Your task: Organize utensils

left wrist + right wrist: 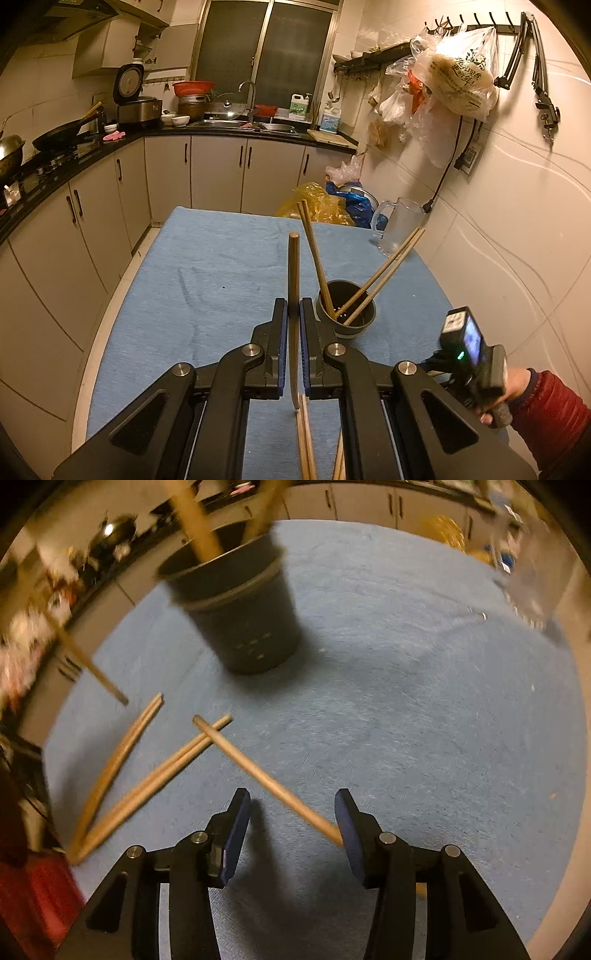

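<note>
Left wrist view, centre: the left gripper (294,314), jaws closed on a single brown wooden chopstick (293,273) standing nearly upright. Just right of it, a dark round plastic utensil cup (347,325) stands on the blue cloth-covered bench (207,280) and holds four wooden chopsticks (376,275), two leaning left, two leaning right. A clear glass mug (400,229) stands at the bench's far right corner. Right wrist view, lower centre: the right gripper (292,812), jaws open, a loose light wooden chopstick (258,770) lying between them; more loose chopsticks (155,779) lie at lower left.
</note>
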The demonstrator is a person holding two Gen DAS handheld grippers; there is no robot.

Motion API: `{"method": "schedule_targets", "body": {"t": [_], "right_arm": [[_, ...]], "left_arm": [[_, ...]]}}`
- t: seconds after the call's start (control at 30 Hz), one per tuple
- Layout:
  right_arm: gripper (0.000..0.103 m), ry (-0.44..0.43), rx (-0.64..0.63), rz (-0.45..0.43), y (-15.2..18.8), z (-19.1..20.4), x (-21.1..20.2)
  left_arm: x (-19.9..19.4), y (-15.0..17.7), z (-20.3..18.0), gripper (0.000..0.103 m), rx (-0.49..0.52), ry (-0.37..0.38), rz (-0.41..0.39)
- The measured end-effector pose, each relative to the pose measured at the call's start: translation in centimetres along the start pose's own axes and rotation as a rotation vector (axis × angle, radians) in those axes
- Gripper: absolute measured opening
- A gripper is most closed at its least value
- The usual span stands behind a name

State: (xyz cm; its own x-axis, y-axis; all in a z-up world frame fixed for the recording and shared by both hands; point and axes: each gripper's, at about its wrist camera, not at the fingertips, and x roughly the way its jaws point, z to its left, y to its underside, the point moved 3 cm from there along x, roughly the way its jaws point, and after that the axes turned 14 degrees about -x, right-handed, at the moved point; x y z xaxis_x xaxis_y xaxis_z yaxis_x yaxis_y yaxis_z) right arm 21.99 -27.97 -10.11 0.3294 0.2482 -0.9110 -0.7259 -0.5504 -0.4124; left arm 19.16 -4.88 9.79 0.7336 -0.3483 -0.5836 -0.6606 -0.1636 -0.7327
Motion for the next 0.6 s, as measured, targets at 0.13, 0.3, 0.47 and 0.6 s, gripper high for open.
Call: {"method": "schedule_targets", "body": {"t": [0.13, 0.3, 0.47, 0.6], "right_arm": [[0.022, 0.066, -0.086, 0.009, -1.4, 1.6, 0.4], [0.007, 0.151, -0.080, -0.005, -1.3, 2.1, -0.4], [0.007, 0.162, 0.015, -0.130, -2.5, 1.9, -3.9], [0.007, 0.148, 0.037, -0.216, -2.6, 2.2, -7.2]], "left_arm": [[0.0, -0.1, 0.0, 0.006, 0.000, -0.002, -0.001], [-0.1, 0.0, -0.3, 0.006, -0.001, 0.001, -0.007], [-0.8, 0.3, -0.5, 0.006, 0.001, 0.007, -0.013], [-1.7, 0.4, -0.7, 0.006, 0.010, 0.008, -0.027]]}}
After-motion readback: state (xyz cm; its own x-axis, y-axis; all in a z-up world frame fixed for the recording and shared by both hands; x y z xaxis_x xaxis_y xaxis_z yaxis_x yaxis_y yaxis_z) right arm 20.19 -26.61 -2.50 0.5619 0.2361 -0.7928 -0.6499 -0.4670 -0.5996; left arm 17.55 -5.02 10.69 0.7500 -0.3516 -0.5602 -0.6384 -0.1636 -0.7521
